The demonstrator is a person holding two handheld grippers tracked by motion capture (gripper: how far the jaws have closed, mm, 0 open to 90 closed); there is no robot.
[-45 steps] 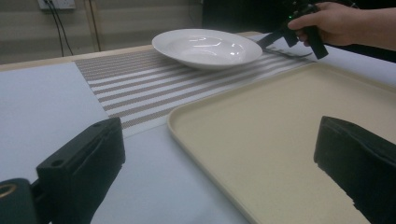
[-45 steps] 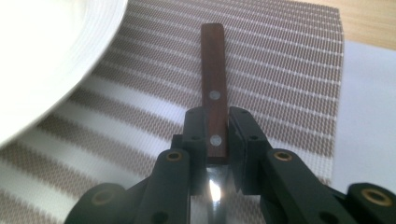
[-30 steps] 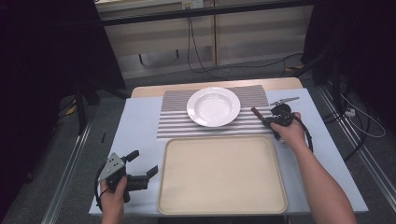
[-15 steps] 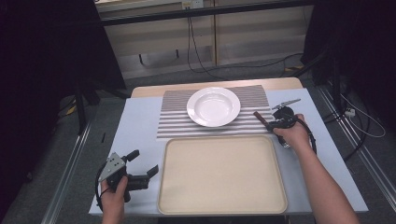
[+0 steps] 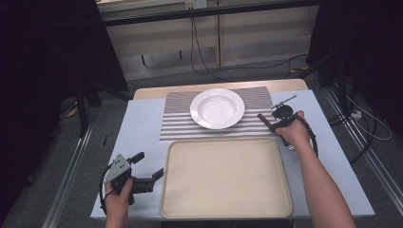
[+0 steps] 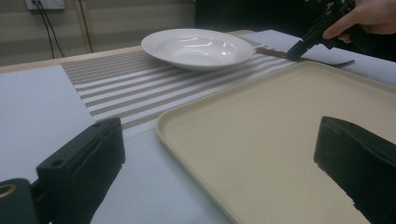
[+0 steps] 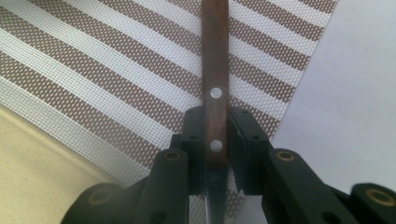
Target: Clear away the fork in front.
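Observation:
A fork with a brown wooden handle (image 7: 215,56) lies low over the right edge of the striped mat (image 5: 176,123). My right gripper (image 7: 215,126) is shut on that handle near its two rivets. In the left gripper view the fork's tines (image 6: 343,62) point away from the right gripper (image 6: 299,46), close to the table. A white deep plate (image 5: 217,108) stands on the mat, left of the right gripper (image 5: 274,123). My left gripper (image 5: 148,165) rests open at the near left, with nothing in it, just beside the beige tray (image 5: 225,175).
The tray's near left corner (image 6: 196,140) sits between the open left jaws in the left gripper view. A thin grey metal piece (image 5: 284,101) lies behind the right hand. Cables run across the floor beyond the table.
The right gripper has shifted slightly toward the tray with the fork handle in it. The left gripper has not moved.

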